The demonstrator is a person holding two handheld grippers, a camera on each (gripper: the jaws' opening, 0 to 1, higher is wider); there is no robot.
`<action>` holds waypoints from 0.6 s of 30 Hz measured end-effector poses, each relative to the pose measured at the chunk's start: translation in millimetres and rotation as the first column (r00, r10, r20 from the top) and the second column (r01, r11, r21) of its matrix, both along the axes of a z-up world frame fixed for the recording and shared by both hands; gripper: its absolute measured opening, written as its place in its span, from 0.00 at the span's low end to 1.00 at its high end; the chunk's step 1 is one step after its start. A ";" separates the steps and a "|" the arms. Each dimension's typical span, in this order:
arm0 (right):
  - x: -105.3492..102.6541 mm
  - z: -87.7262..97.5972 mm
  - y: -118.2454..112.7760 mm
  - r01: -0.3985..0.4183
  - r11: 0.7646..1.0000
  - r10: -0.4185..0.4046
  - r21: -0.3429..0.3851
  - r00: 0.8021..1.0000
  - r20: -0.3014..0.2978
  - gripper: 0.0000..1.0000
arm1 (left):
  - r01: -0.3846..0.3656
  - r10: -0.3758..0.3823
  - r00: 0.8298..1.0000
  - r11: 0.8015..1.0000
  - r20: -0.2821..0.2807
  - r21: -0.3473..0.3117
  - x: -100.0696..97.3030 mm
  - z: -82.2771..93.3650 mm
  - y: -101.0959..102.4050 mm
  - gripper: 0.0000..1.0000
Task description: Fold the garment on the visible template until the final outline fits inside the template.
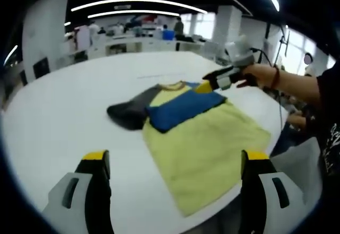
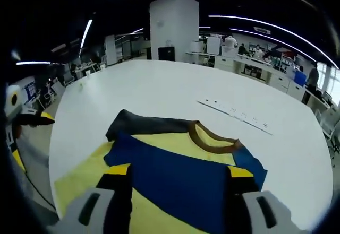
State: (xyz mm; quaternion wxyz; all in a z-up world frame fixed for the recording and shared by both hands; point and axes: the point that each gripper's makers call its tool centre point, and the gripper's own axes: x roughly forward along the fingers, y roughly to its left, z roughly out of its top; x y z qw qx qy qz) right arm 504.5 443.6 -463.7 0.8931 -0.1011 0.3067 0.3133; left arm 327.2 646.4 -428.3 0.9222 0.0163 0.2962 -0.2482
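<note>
While lying on the white table (image 1: pixel 69 112), the garment (image 1: pixel 204 144), a yellow shirt with a brown collar (image 2: pixel 210 134), had one blue sleeve (image 1: pixel 183 109) folded across the chest and a dark grey sleeve (image 1: pixel 130 112) spread out to the side. Seen from the left gripper view, spread near the table's edge, well ahead of the left gripper (image 1: pixel 175 162). Jaws of that gripper wide apart, yellow-tipped, gripping nothing, raised above the bare table. Right gripper (image 1: pixel 212 83) held by a person's hand (image 1: pixel 255 75) at the shirt's collar end, close over the blue sleeve's shoulder. In the right gripper view, right gripper (image 2: pixel 178 173) poised over the blue sleeve (image 2: pixel 180 178), jaws spread wide to either side of the blue cloth, nothing pinched between. A long white strip (image 2: pixel 236 116) beyond the collar on the table (image 2: pixel 159 91). Template outline not discernible.
</note>
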 end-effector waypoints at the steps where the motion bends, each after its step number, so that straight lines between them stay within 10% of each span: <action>1: -0.2 -0.9 -4.9 0.007 1.000 -0.007 -0.002 1.000 -0.003 0.72 | 0.001 -0.001 1.000 1.000 0.002 0.000 0.1 0.3 -0.3 0.99; 18: -20.8 -32.4 -88.3 0.063 0.998 -0.064 -0.024 0.997 -0.045 0.73 | -0.001 0.001 1.000 1.000 0.000 0.012 0.8 1.5 2.1 0.99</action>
